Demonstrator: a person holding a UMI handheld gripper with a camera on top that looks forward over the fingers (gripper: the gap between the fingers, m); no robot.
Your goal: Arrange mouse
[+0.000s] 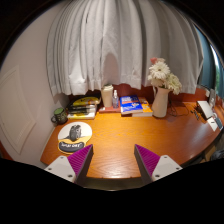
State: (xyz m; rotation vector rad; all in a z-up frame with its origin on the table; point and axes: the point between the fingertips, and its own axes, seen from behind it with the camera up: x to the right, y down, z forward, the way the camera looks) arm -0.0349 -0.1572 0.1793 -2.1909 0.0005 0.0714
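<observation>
The gripper [113,162] hovers above the near edge of a wooden tabletop [125,140], its two fingers spread wide apart with nothing between them. The purple pad of the left finger [80,160] shows at about 7 o'clock in the view and the pad of the right finger [147,160] at about 5 o'clock, with bare wood in the gap.

The mouse [75,132], dark and small, lies on a round pale mouse pad [74,137] at roughly 10 o'clock from the fingers, just ahead of the left finger and apart from it. The round pad carries a dark strip along its near rim.

Further back at 11 o'clock lies a stack of books [84,104] with a yellowish cover on top, and a small dark pot [60,116] stands just to its left near the tabletop's edge. Around 12 o'clock a light-coloured box [108,96] stands upright against the back, and just right of it lies a blue book [131,104]. At 1 o'clock a pale vase [160,100] holds a bunch of white flowers [162,73]. At 2 o'clock, near the far right end of the tabletop, sit some pale objects too small to tell apart.

White curtains [105,45] hang behind the tabletop across the back of the scene.
</observation>
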